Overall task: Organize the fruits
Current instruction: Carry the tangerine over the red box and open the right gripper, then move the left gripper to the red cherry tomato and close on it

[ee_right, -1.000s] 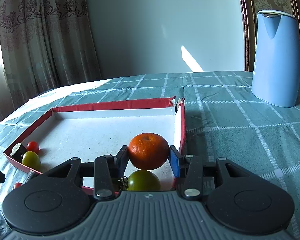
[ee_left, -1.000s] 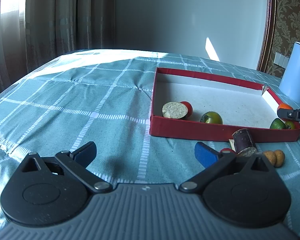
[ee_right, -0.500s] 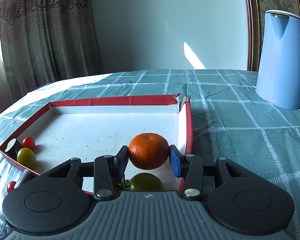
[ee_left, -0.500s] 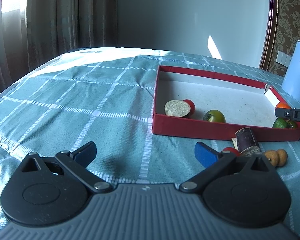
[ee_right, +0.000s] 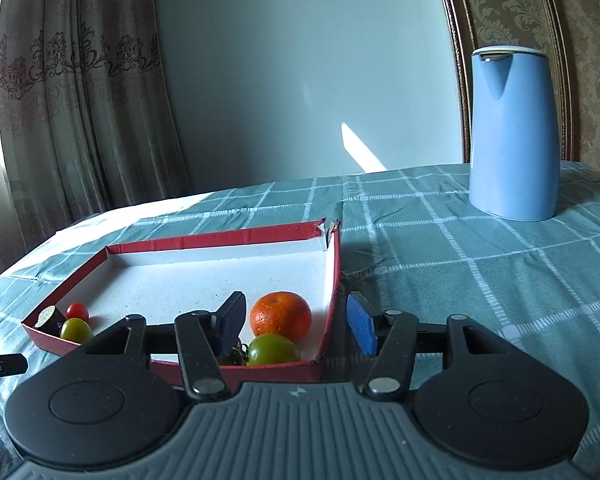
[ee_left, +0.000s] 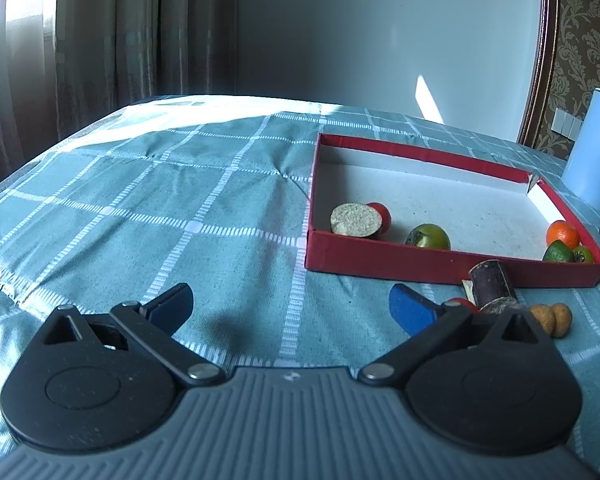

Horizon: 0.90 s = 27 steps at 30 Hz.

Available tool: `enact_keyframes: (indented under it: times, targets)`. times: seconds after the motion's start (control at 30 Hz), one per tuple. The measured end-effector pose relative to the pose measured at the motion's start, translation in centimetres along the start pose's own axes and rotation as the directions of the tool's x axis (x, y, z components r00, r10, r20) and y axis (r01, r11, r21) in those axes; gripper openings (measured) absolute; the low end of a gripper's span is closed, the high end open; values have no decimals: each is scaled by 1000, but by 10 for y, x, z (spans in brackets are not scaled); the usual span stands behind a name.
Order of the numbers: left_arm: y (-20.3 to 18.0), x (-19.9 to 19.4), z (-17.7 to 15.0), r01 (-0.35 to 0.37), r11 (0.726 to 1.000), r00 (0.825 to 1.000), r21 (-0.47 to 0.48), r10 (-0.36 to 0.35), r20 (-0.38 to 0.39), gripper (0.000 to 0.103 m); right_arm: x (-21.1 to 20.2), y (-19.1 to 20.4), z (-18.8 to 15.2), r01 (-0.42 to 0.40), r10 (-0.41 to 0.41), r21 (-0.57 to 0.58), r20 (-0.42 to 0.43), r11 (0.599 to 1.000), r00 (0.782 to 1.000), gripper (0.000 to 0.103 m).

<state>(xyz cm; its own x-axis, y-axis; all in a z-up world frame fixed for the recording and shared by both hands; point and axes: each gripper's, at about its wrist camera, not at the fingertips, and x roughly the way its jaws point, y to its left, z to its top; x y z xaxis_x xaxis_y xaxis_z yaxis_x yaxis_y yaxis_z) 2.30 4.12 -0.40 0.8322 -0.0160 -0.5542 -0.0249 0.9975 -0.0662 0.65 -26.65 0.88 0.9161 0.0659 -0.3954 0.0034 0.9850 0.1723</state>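
We see the right gripper [ee_right: 298,324] with jaws spread wide and holding nothing. The round orange mandarin [ee_right: 280,315] sits free between them on the white floor of the shallow red cardboard tray [ee_right: 220,237], in its near right corner, just behind a green tomato [ee_right: 273,349]. The gripper's right pad is outside the tray wall.

The left gripper [ee_left: 290,306] has jaws wide too, empty, low over the teal checked tablecloth [ee_left: 160,208] on the tabletop. Just past its right pad, outside the tray, lie a dark cut cylinder piece [ee_left: 492,286], a small red fruit [ee_left: 458,303] mostly hidden behind the gripper, and a tan lumpy nut-like item [ee_left: 552,318].

In the tray's near left corner we see a cut piece with a pale round face [ee_left: 356,220] touching a red cherry tomato [ee_left: 380,214]; another green tomato [ee_left: 428,236] sits near them.

A tall blue plastic kettle [ee_right: 514,132] stands on the cloth, well apart from the tray. There are brown patterned curtains [ee_right: 80,100], a plain pale wall [ee_right: 300,60] and damask wallpaper [ee_right: 508,0] behind.

Versus a second ago: the right jaws were clamped on the mandarin; now they are parted and pulled back. The left gripper has barely moved.
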Motion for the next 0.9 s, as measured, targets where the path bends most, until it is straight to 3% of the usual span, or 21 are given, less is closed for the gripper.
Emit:
enact_keyframes:
  times: [0.2, 0.47, 0.63, 0.9]
  targets:
    - [0, -4, 0, -5, 1000, 1000, -3, 5, 18, 103, -27, -22, -19, 5, -2, 98, -30, 995, 1000, 66]
    - [-5, -5, 1, -46, 999, 999, 10, 46, 24, 103, -23, -44, -26, -19, 32, 250, -46, 968, 998, 72]
    - [-16, -6, 0, -79, 995, 997, 66, 78, 27, 103, -24, -44, -29, -31, 44, 261, -43, 965, 998, 72]
    - [-26, -7, 0, -50, 997, 999, 60, 50, 16, 103, -25, -48, -30, -44, 58, 283, -40, 958, 997, 72]
